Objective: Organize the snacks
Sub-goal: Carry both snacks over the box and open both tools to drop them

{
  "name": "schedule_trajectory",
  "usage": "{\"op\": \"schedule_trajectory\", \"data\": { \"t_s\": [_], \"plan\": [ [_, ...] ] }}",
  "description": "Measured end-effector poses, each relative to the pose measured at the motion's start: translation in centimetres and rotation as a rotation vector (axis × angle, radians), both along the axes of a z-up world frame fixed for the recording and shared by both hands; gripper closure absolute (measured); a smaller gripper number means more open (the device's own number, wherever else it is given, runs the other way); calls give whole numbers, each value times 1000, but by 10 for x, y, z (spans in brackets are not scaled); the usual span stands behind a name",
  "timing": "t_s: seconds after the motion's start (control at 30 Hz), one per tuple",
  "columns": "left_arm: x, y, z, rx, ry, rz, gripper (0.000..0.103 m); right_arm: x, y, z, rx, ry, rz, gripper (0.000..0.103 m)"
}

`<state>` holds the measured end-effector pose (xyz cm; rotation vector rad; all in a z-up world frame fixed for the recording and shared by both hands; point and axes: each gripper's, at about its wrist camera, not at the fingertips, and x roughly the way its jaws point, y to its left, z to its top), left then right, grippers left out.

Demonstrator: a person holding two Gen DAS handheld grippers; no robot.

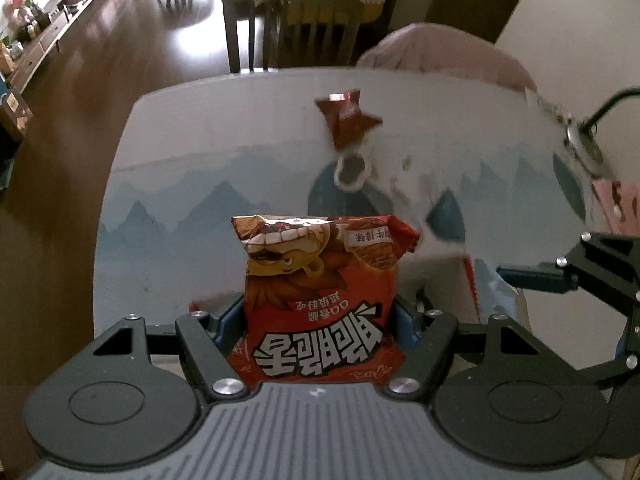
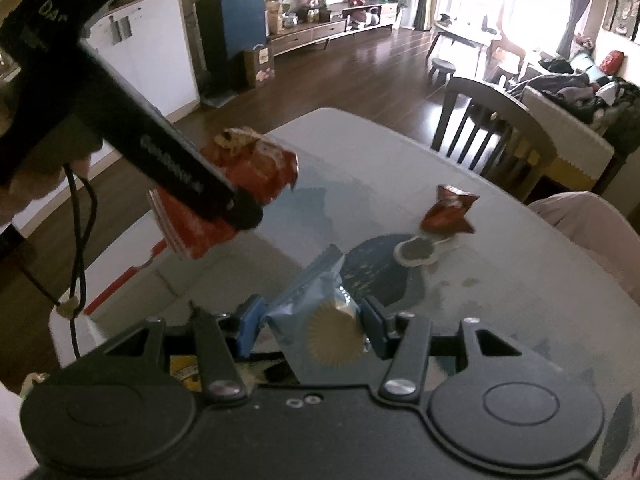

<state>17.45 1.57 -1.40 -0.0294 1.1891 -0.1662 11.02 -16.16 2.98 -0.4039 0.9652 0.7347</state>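
Between left claw (image 1: 320,316) fingers, red snack bag (image 1: 320,280)

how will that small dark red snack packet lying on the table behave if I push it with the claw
The dark red snack packet looks crumpled and puffy, so it probably weighs little and would skid rather than roll. The table looks glossy, so it may slide away easily. Its creased wrapper likely buckles under a claw instead of staying stiff.

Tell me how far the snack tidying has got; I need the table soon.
Nothing visibly finished. In hand: the left tongs grip a red printed snack bag, and the right tongs grip a blue foil packet with a gold sunburst, both above the pale patterned table. Left: a crumpled red-brown wrapper lies there.
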Motion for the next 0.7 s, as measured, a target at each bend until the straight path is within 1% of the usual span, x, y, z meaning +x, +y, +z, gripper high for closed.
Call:
{"op": "schedule_trajectory", "data": {
  "t_s": [0.13,0.23,0.4,0.6,0.7],
  "plan": [
    [-16,-1,-21,15,32,-22,30,-18,10,-19,-16,26,22,51],
    [-26,0,-37,7,62,-30,30,-28,18,-37,-39,44,34,51],
    [-39,-7,-64,16,100,-54,30,-43,27,-62,-80,67,52,51],
    [-45,-17,-91,38,135,-69,30,-54,34,-90,-120,94,68,51],
    [-46,-20,-105,69,149,-72,30,-56,35,-101,-139,98,63,51]
  ]
}}
